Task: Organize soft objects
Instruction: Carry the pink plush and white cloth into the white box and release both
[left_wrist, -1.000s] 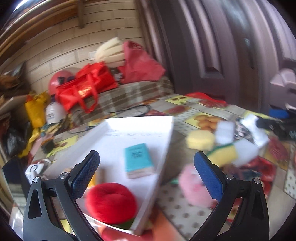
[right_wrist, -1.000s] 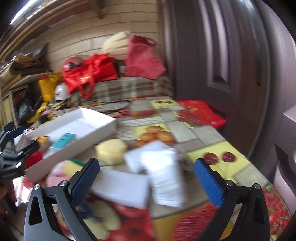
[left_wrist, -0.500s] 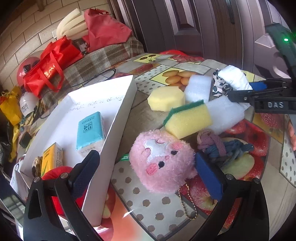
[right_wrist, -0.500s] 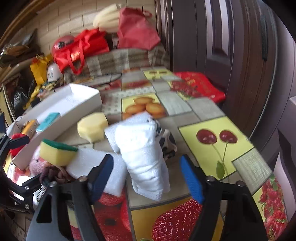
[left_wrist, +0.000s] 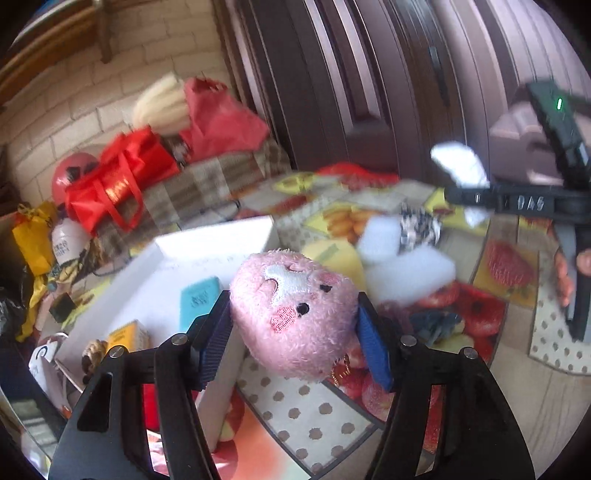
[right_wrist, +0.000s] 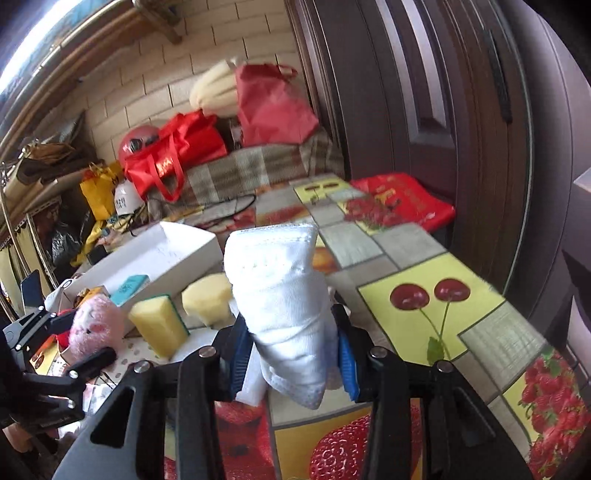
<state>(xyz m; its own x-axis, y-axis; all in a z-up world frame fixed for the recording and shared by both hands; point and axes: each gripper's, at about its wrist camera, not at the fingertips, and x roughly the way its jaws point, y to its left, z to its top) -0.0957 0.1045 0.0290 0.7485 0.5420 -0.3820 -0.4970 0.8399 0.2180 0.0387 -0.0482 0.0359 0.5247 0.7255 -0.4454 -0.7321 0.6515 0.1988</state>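
My left gripper is shut on a pink plush toy and holds it above the table, next to the right wall of the white box. The plush also shows in the right wrist view. My right gripper is shut on a rolled white towel and holds it raised over the table. In the left wrist view the towel hangs at upper right. A yellow-green sponge, a yellow foam piece and white foam blocks lie on the table.
The white box holds a teal packet, a yellow packet and a red soft object. A patterned cloth and a grey-blue rope bundle lie on the fruit-print tablecloth. Red bags and a dark door stand behind.
Both grippers were open a second ago. The left one has closed on the pink plush and lifted it; the right one has closed on the white towel and raised it.
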